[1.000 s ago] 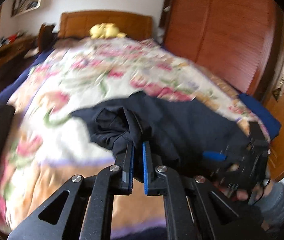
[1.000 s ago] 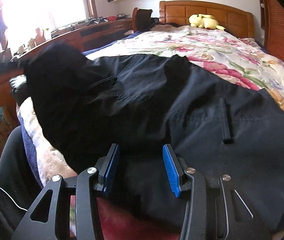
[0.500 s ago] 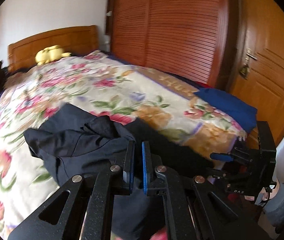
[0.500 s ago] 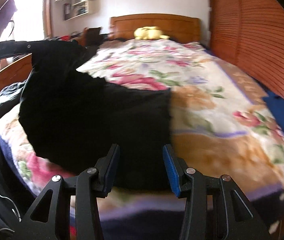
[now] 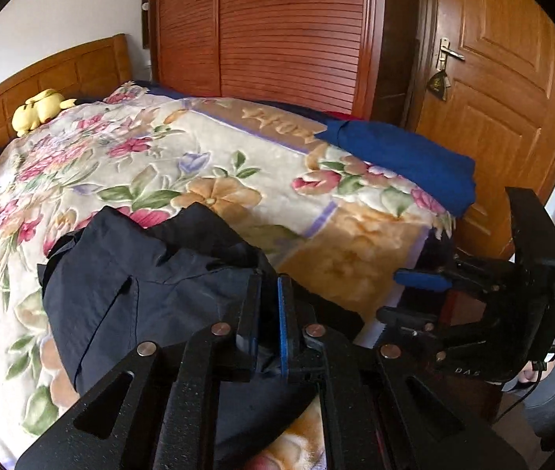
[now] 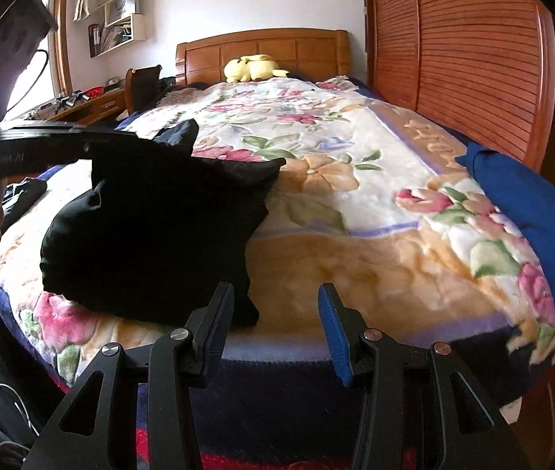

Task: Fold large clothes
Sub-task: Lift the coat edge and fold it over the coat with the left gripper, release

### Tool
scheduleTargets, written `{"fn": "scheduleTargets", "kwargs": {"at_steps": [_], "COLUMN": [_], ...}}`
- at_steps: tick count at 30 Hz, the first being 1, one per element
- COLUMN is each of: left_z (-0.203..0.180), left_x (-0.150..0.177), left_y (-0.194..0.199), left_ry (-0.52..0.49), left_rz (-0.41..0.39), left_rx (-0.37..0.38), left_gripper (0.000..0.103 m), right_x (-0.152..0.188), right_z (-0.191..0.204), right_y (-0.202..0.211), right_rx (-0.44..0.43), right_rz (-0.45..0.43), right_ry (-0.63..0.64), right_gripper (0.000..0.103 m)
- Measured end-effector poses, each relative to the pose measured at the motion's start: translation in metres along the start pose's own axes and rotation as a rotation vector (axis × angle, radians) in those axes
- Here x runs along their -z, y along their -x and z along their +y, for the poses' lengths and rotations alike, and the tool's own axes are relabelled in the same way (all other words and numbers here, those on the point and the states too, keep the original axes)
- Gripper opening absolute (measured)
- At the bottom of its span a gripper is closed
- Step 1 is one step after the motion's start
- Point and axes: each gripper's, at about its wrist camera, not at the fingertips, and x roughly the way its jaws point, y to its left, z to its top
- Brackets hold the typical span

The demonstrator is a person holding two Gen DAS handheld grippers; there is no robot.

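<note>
- The left claw (image 5: 267,313) is clamped on a bunched edge of the dark garment (image 5: 140,293), cloth pinched between its blue pads. I judge this grip is there to carry the folded bundle, not to make a new crease.
- The right claw (image 6: 273,329) stands spread with nothing between its fingers, off the near edge of the bed (image 6: 355,266). It is free, probably to take a fresh hold or smooth the bundle.
- The garment sits in a thick wad on the near left part of the blanket (image 5: 207,164), close to the foot edge. From the right view it is a black mass; whether its lower edge rests flat or is partly lifted is hard to tell.
- Just right of the garment the blanket is bare up to the foot edge, good room to lay cloth down.
- Farther right, a blue cloth (image 6: 532,211) lies at the bed's corner, overhanging the side, well apart from the garment.
- Beyond, the blanket stretches open toward the headboard (image 6: 262,49), where a yellow toy (image 6: 252,68) rests.
- A slatted wardrobe (image 5: 289,27) hems the far side.
</note>
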Motion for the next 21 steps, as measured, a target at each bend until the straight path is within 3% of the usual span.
{"fn": "scheduleTargets", "kwargs": {"at_steps": [7, 14, 21], "left_z": [0.01, 0.051, 0.1], "left_x": [-0.004, 0.016, 0.058], "left_y": [0.044, 0.078, 0.084], "left_ry": [0.012, 0.074, 0.169], "left_rz": [-0.087, -0.119, -0.08], "left_rx": [0.001, -0.077, -0.163], "left_gripper": [0.031, 0.032, 0.032], "right_x": [-0.017, -0.045, -0.083], "right_z": [0.003, 0.017, 0.036], "right_y": [-0.002, 0.005, 0.003], "right_rx": [-0.005, -0.015, -0.049], "right_rz": [-0.026, -0.068, -0.103], "right_ry": [0.01, 0.065, 0.096], "right_gripper": [0.046, 0.046, 0.051]}}
